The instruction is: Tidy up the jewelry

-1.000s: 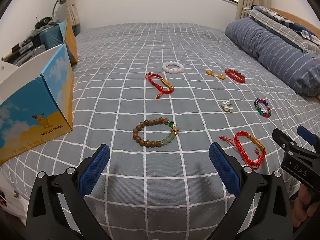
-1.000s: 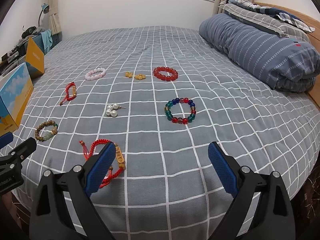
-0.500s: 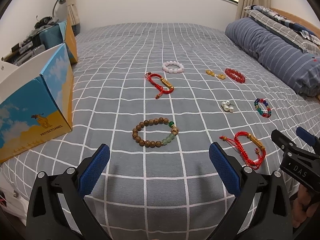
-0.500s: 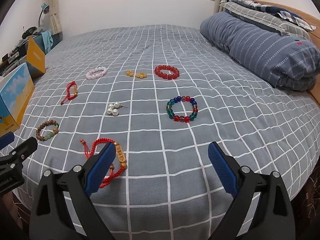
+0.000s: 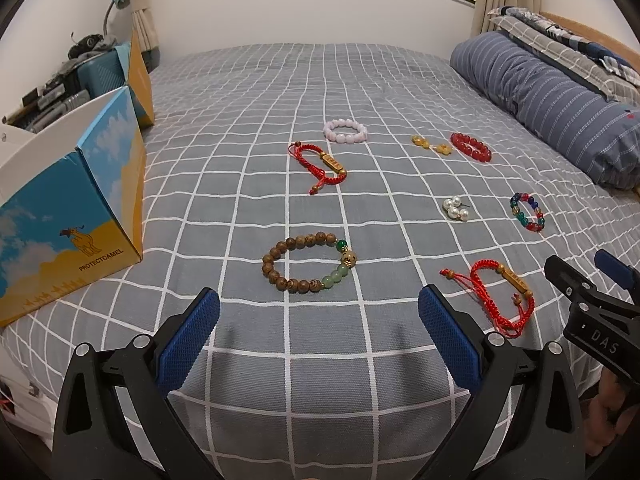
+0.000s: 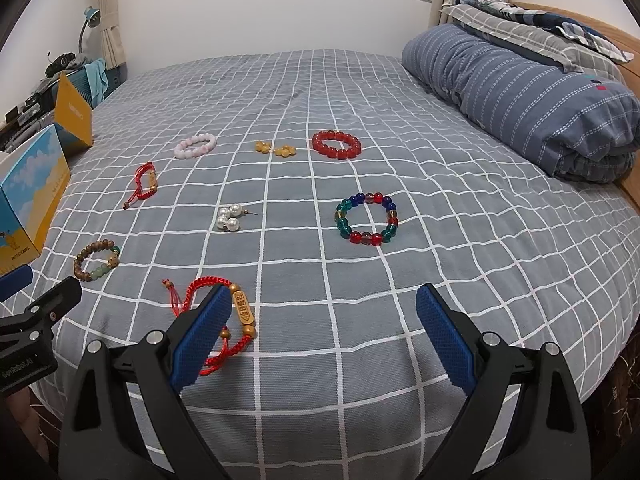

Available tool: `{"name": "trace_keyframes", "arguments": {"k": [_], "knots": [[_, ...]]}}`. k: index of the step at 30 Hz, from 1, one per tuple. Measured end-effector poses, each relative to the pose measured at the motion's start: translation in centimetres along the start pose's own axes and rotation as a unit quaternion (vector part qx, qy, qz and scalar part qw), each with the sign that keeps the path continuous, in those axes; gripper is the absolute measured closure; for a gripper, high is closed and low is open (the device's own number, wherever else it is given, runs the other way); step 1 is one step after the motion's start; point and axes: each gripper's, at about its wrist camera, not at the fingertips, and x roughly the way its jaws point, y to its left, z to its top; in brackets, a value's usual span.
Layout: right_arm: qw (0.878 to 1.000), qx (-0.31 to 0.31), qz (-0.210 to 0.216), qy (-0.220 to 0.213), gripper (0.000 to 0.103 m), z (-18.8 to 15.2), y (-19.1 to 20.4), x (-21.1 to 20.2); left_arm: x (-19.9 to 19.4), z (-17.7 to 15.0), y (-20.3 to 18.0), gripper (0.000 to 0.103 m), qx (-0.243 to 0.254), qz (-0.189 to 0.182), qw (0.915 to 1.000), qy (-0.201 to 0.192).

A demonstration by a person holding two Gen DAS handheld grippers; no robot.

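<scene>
You see eight pieces lying flat and apart on the bed: a wooden bracelet (image 5: 309, 263) with green beads, nearest the box; two red cord bracelets, one near (image 5: 498, 296), one farther (image 5: 322, 166); a pink bracelet (image 5: 345, 132); yellow earrings (image 5: 431, 145) just beside a red bracelet (image 5: 471, 147); pearl earrings (image 6: 229, 218); a multicolour bracelet (image 6: 367, 218).

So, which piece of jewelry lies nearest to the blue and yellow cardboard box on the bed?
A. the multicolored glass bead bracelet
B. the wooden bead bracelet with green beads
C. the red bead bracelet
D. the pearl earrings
B: in the left wrist view the wooden bead bracelet with green beads lies closest to the blue and yellow cardboard box, while the other three pieces lie farther toward the folded duvet side.
</scene>
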Motion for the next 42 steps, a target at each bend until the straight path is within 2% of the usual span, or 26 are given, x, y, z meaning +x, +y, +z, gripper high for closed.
{"name": "trace_keyframes", "arguments": {"k": [36,42], "knots": [[1.000,0.003,0.003,0.010,0.013,-0.2,0.0,0.2,-0.1,0.0,0.5,0.006,-0.008,-0.005,0.9999,0.011],[0.999,0.014,0.032,0.008,0.013,1.5,0.1,-0.8,-0.9,1.4,0.9,0.006,-0.018,-0.012,0.9997,0.012]]}}
